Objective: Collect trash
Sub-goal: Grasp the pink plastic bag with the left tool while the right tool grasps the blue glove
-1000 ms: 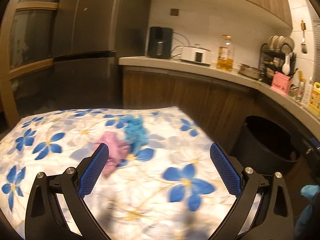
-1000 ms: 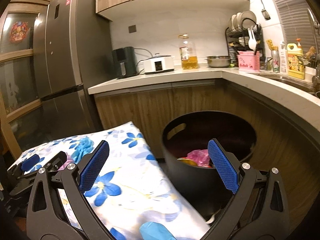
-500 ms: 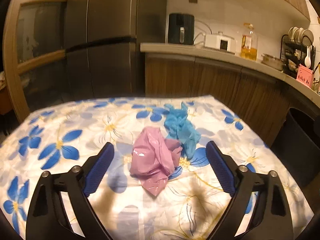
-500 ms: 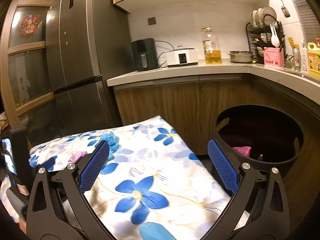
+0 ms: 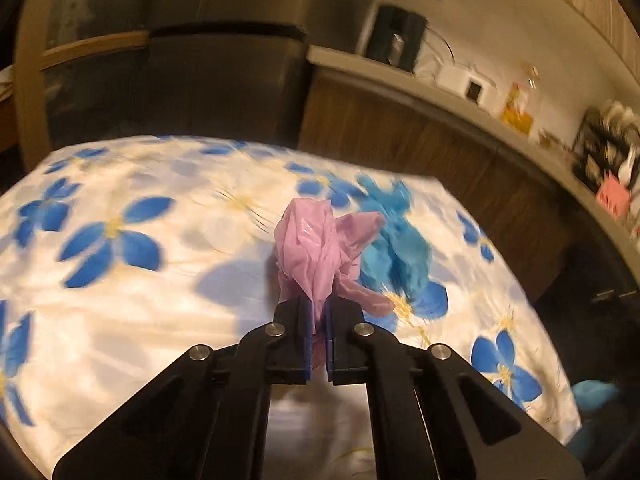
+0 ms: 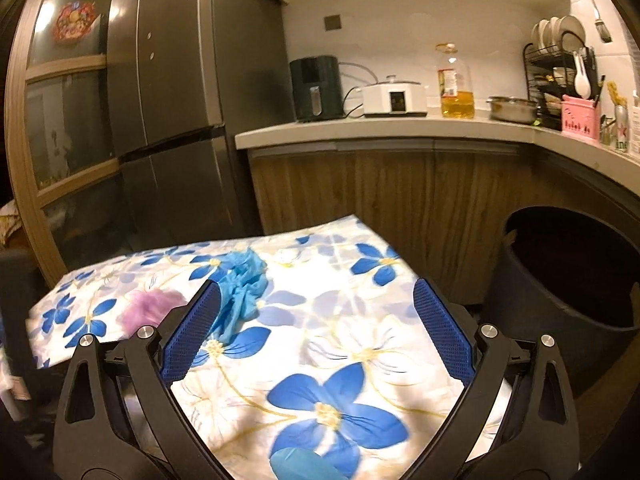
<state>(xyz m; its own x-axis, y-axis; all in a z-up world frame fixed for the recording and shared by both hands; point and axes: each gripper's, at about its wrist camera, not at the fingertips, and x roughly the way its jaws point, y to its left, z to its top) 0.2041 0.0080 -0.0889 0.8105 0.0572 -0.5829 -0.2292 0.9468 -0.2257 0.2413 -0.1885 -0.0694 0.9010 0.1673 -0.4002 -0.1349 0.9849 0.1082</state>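
Note:
My left gripper [image 5: 318, 320] is shut on a crumpled pink plastic bag [image 5: 316, 248] over the flowered tablecloth [image 5: 120, 288]. A crumpled blue plastic bag [image 5: 396, 240] lies just right of it. In the right wrist view the pink bag [image 6: 150, 308] and the blue bag [image 6: 242, 284] show at the table's left. My right gripper [image 6: 316, 336] is open and empty above the table, right of the blue bag. A black trash bin [image 6: 568, 300] stands on the floor to the right of the table.
A dark fridge [image 6: 168, 112] stands behind the table. A wooden counter [image 6: 400, 136] carries an air fryer [image 6: 316, 88], a cooker, an oil bottle and a dish rack. Another blue scrap [image 6: 304, 464] lies at the table's near edge.
My left gripper has closed on the pink bag and tilted. My right gripper has swung left from the bin toward the table and the blue bag.

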